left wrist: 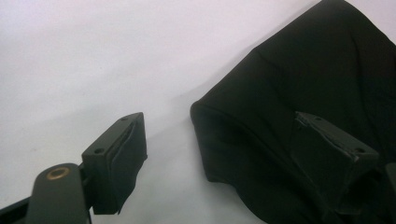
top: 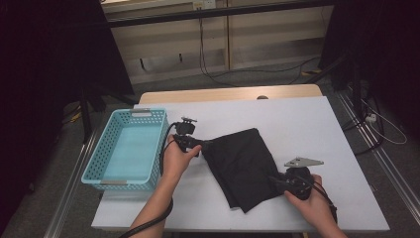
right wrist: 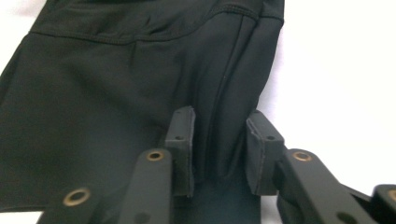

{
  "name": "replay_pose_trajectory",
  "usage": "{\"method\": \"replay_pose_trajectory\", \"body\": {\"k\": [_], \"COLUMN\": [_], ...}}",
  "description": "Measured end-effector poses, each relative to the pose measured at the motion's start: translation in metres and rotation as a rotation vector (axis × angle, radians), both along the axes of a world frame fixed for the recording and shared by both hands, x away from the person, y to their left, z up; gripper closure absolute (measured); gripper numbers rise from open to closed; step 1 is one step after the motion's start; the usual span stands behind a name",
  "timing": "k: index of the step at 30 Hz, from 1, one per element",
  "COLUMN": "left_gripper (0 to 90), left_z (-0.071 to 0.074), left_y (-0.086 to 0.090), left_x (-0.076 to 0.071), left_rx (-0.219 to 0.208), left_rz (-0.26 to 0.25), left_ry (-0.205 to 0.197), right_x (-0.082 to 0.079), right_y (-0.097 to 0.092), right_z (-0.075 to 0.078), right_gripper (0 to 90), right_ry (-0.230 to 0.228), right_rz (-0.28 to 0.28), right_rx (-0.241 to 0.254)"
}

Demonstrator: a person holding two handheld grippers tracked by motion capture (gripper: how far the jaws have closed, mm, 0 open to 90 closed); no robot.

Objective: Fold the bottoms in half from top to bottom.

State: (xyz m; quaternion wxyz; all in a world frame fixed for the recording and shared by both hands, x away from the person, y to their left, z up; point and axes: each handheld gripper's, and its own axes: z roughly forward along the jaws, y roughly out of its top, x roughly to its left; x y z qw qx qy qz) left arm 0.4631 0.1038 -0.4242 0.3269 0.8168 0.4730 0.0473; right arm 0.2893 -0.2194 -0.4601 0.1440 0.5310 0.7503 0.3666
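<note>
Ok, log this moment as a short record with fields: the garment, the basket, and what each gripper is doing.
garment: black cloth, folded, lying flat on the white table
basket: light blue basket, on the table left of the cloth, nothing inside
left gripper: jaws wide apart, straddling the cloth's corner, pads not pressing
right gripper: jaws around a raised fold at the cloth's edge; a firm pinch cannot be confirmed
stage: both ends being taken up
</note>
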Motion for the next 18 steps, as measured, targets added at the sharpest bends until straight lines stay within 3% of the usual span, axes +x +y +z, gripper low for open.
{"method": "replay_pose_trajectory", "body": {"k": [2,11,15,18], "left_gripper": [19.0,16.0,14.8,15.0], "left_z": [-0.001,-0.005,-0.007,-0.01], "left_y": [-0.001,-0.005,-0.009,-0.013], "left_x": [0.001,0.006,0.008,0.01], "left_rx": [0.004,0.003,-0.001,0.026], "left_rz": [-0.003,0.0,-0.021,-0.029], "left_ry": [0.004,0.038,0.042,0.037], "right_x": [0.0,0.001,0.001,0.001], "right_y": [0.001,0.005,0.009,0.009], "right_z": [-0.001,0.0,0.002,0.004], "right_gripper": [78.0,80.9,81.4,81.4], "right_ry": [0.004,-0.008,-0.03,-0.028], "right_rz": [0.011,0.025,0.046,0.052], "right_rx": [0.021,0.019,-0.027,-0.029]}}
